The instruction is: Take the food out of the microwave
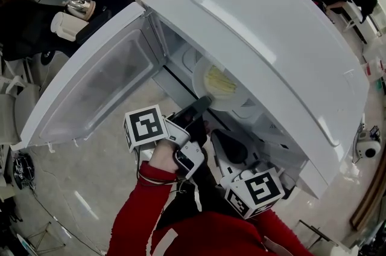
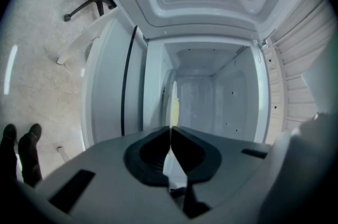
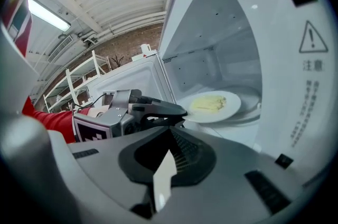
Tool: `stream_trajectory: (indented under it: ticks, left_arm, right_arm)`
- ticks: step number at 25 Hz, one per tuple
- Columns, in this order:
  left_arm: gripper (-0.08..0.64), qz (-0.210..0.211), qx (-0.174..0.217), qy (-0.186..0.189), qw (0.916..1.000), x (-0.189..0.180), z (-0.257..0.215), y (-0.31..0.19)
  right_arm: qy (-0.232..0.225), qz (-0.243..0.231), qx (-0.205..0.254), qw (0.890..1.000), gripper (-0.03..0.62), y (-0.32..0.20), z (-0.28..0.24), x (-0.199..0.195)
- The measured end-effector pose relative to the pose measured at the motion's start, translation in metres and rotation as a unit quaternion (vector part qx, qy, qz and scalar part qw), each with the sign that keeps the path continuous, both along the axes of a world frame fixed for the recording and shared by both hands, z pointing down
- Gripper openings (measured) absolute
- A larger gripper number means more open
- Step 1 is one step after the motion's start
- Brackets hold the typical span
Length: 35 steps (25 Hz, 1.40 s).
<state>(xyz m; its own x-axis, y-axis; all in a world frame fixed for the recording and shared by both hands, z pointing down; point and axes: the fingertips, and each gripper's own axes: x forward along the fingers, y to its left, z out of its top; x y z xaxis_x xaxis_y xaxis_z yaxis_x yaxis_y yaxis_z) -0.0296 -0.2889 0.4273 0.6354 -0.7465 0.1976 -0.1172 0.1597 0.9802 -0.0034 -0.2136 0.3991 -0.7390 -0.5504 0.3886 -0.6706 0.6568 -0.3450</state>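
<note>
Head view: the white microwave (image 1: 265, 37) fills the middle and right of the frame, its door (image 1: 90, 98) swung open to the left. Inside lies a white plate (image 1: 202, 76) with pale yellow food (image 1: 220, 81), its long axis running from upper left to lower right. The left tool (image 1: 202, 105) is clenched on the plate's near rim. The right tool (image 1: 232, 149) sits lower centre. The floor (image 1: 90, 188) is pale grey.

Left gripper view: the left tool (image 2: 170, 130) grips the plate (image 2: 172, 106), which is seen edge-on as a thin upright line.

Right gripper view: the right tool (image 3: 170, 130) has its jaws together with nothing between them. The plate (image 3: 232, 106) lies flat at centre right. A warning triangle (image 3: 314, 40) sits at the right above two Chinese characters, and the smaller print is unreadable. A brick wall (image 3: 132, 43) shows at upper centre.
</note>
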Motion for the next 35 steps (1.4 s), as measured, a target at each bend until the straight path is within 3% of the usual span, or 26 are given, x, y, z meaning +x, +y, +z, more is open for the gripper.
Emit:
stream_trajectory:
  ticks: [3, 20, 35]
  left_arm:
    - [0.017, -0.014, 0.02, 0.023, 0.9994, 0.0, -0.008, 0.004]
    - [0.017, -0.094, 0.04, 0.042, 0.9939, -0.034, -0.014, 0.066]
    - [0.018, -0.211, 0.057, 0.047, 0.9747, -0.095, -0.013, 0.149]
  right_arm:
    - [-0.002, -0.003, 0.003, 1.0, 0.011, 0.003, -0.002, 0.002]
    - [0.003, -0.059, 0.012, 0.998, 0.011, 0.031, 0.001, 0.0]
    - [0.016, -0.163, 0.011, 0.986, 0.011, 0.072, 0.019, -0.034]
